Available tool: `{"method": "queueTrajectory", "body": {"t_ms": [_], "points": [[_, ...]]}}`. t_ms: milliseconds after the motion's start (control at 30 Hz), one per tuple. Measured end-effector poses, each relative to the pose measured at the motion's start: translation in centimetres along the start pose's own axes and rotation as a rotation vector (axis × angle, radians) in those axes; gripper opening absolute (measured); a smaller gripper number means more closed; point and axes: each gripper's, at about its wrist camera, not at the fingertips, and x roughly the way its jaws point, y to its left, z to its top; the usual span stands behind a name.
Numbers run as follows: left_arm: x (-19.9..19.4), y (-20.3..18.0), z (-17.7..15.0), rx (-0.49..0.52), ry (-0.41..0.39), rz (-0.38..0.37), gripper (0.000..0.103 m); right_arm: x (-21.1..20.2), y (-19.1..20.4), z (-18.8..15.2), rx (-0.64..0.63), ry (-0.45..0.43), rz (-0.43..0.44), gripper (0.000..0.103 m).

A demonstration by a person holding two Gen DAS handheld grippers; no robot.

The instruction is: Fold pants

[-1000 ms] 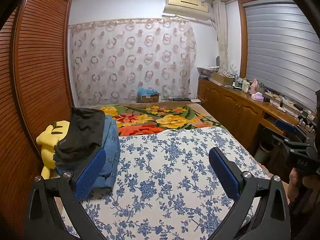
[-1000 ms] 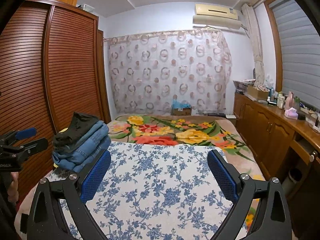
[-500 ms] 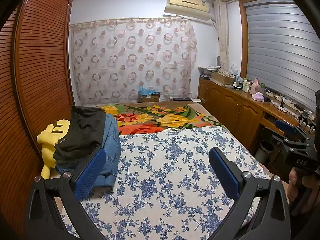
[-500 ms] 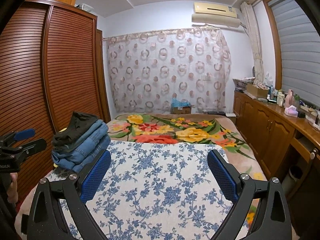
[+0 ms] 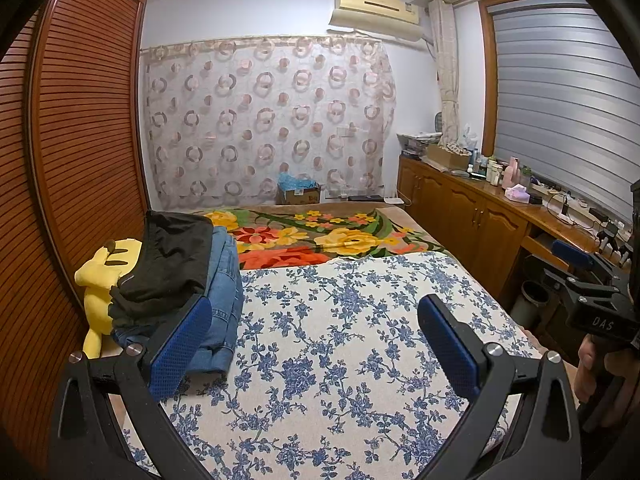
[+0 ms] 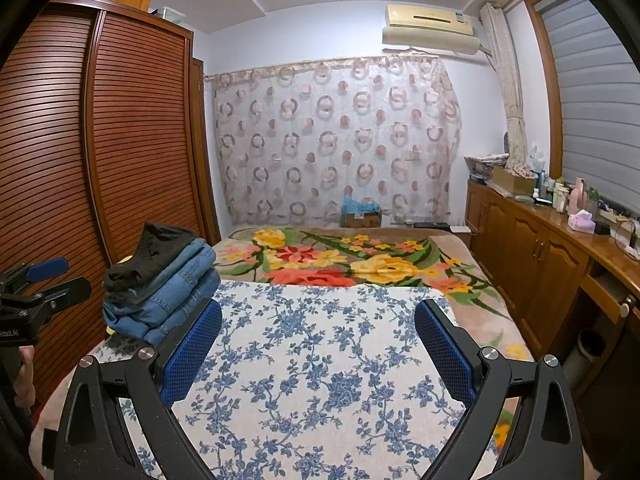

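**A:** What does the left wrist view hide?

**B:** The left gripper (image 5: 314,326) hovers over the blue-flowered sheet (image 5: 340,344), fingers spread, empty. Its left pad covers part of the folded pants stack (image 5: 218,292) at the near left. A yellow plush toy (image 5: 100,284) peeks from behind.

**A:** And the right wrist view?

**B:** The right gripper (image 6: 318,330) is spread wide, empty. A far cardboard box (image 6: 362,216) holds something blue, unclear.
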Motion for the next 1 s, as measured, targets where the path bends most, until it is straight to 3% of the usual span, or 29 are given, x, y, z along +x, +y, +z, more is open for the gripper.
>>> {"method": "queueTrajectory", "body": {"t_ms": [1000], "points": [[-0.18, 0.05, -0.02, 0.0, -0.003, 0.0, 0.103, 0.08, 0.11, -0.15, 0.003, -0.006, -0.001, 0.097]]}}
